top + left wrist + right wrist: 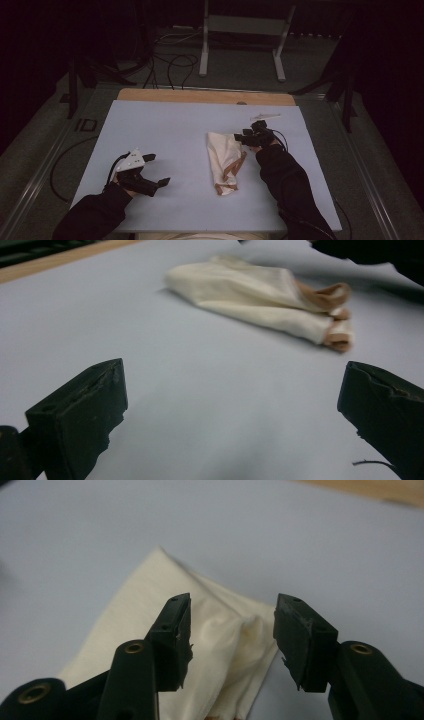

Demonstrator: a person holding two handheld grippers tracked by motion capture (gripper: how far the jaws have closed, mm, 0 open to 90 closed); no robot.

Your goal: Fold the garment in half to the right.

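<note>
A folded cream cloth (225, 160) with brown strap-like edging lies on the pale blue table cover (170, 125), right of centre. My right gripper (245, 137) is at the cloth's far right corner. In the right gripper view its jaws (232, 625) stand partly apart, low over the cloth (140, 630), with a raised fold between them and neither pad visibly pressing on it. My left gripper (157, 169) rests near the front left, wide open over bare cover, with nothing between its jaws (232, 390). The cloth (260, 300) lies well ahead of it.
A small white strip (265, 116) lies on the cover behind the right gripper. A bare wooden edge (200, 96) runs along the table's far side. Beyond it stand a metal frame (240, 30) and floor cables (170, 62).
</note>
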